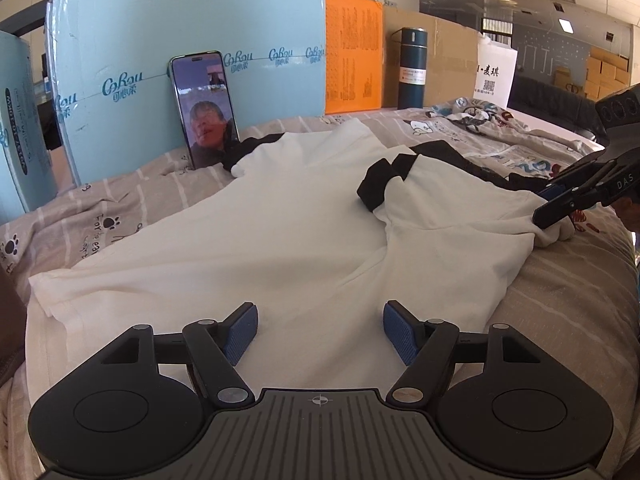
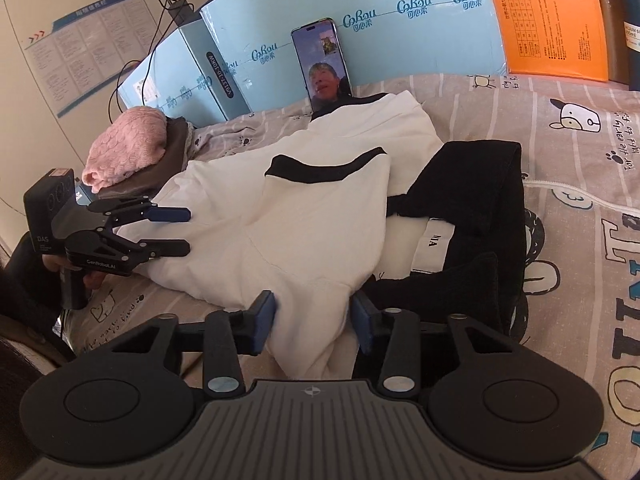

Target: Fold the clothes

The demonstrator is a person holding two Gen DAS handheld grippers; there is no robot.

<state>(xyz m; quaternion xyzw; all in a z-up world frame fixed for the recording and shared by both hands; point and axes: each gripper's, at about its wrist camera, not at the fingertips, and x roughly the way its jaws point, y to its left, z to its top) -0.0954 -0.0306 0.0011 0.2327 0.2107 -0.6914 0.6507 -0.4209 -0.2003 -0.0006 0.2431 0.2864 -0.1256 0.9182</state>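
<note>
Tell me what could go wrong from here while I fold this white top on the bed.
1. The right gripper pinches only a bunched corner of the white top; the cloth may slip out when pulled.
2. The left gripper hovers open over the hem, so one-sided pulling could skew the fold.
3. The phone leans against the blue box, right by the top's far end; dragging the garment could topple it.

A white cotton garment with black trim [image 1: 280,232] lies on a beige striped bedsheet printed with cartoon animals and paw marks [image 2: 560,152]. At ten o'clock sits a pink knitted bundle [image 2: 128,148]; behind, pale-blue lettered boxes [image 1: 160,60] and an orange printed box [image 1: 352,56].
</note>
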